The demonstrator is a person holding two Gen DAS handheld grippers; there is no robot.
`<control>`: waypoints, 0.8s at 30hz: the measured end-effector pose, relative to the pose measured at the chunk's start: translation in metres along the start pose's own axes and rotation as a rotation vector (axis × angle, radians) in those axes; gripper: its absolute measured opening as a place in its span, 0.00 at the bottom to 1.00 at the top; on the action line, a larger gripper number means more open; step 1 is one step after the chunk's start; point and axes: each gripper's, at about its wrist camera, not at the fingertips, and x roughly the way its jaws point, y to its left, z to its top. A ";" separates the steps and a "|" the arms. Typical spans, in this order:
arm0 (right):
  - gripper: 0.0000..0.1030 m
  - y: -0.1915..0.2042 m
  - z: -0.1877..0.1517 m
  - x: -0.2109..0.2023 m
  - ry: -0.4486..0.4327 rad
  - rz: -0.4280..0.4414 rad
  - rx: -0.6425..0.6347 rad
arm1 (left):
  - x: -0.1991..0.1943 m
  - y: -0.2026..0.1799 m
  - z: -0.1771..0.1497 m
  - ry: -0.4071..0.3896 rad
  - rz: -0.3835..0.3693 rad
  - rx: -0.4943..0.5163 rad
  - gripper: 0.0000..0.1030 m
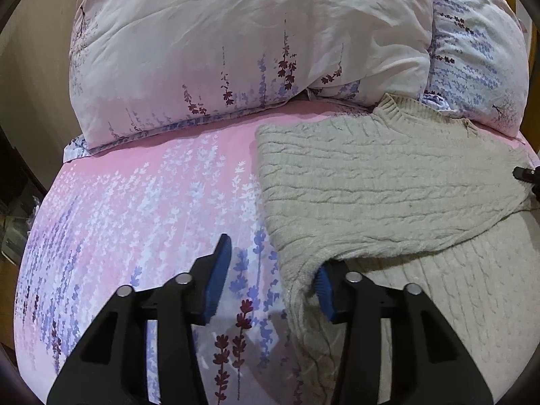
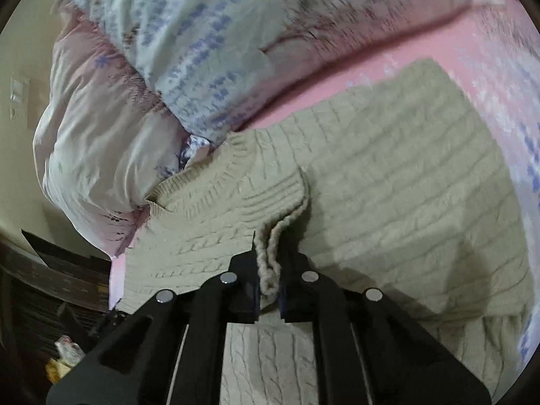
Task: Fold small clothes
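Observation:
A beige cable-knit sweater lies on the pink floral bed sheet, partly folded over itself. My left gripper is open at the sweater's left lower corner; its right finger is tucked under the folded knit edge, its left finger stands over bare sheet. In the right wrist view my right gripper is shut on a bunched fold of the sweater near its ribbed cuff.
A bulky white-and-lavender floral duvet is piled along the far side of the bed, touching the sweater's collar; it also shows in the right wrist view. Dark furniture and floor clutter stand beyond the bed's edge. The right gripper's tip shows at the right edge.

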 end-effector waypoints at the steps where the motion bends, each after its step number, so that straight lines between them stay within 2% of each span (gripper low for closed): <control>1: 0.07 0.007 0.000 -0.007 -0.037 0.007 -0.029 | 0.000 0.001 0.001 -0.003 0.004 -0.010 0.41; 4: 0.07 0.026 -0.004 -0.040 -0.198 0.101 -0.114 | 0.001 0.002 0.002 -0.014 0.026 -0.033 0.41; 6: 0.07 0.032 -0.011 -0.052 -0.263 0.106 -0.163 | 0.000 0.002 0.001 -0.021 0.050 -0.038 0.41; 7: 0.07 0.032 -0.012 -0.048 -0.256 0.069 -0.177 | 0.000 0.002 0.000 -0.022 0.062 -0.038 0.41; 8: 0.07 0.027 -0.013 -0.033 -0.200 -0.033 -0.190 | 0.000 0.003 0.000 -0.020 0.066 -0.043 0.41; 9: 0.07 0.021 -0.013 -0.023 -0.156 -0.075 -0.175 | -0.001 0.004 -0.001 -0.020 0.070 -0.047 0.41; 11: 0.07 0.003 -0.018 -0.002 -0.058 -0.087 -0.096 | -0.001 0.001 -0.004 -0.005 0.084 -0.035 0.41; 13: 0.08 -0.003 -0.021 -0.004 -0.071 -0.065 -0.082 | -0.005 0.001 -0.006 0.002 0.071 -0.023 0.42; 14: 0.12 -0.001 -0.020 -0.006 -0.064 -0.064 -0.087 | -0.010 0.004 -0.006 0.007 0.034 -0.028 0.42; 16: 0.17 0.000 -0.019 -0.008 -0.055 -0.065 -0.094 | -0.021 0.017 -0.007 0.009 -0.114 -0.087 0.47; 17: 0.24 0.000 -0.018 -0.008 -0.046 -0.062 -0.100 | -0.028 0.029 -0.006 0.000 -0.202 -0.148 0.50; 18: 0.31 0.001 -0.017 -0.009 -0.043 -0.051 -0.100 | -0.031 0.035 -0.006 -0.009 -0.239 -0.183 0.55; 19: 0.34 0.000 -0.016 -0.010 -0.045 -0.038 -0.094 | -0.037 0.047 -0.003 -0.039 -0.300 -0.243 0.59; 21: 0.36 -0.001 -0.014 -0.009 -0.044 -0.031 -0.087 | -0.033 0.055 0.006 -0.040 -0.312 -0.299 0.59; 24: 0.35 0.001 -0.015 -0.004 -0.040 -0.031 -0.097 | -0.010 0.051 0.025 0.012 -0.341 -0.333 0.59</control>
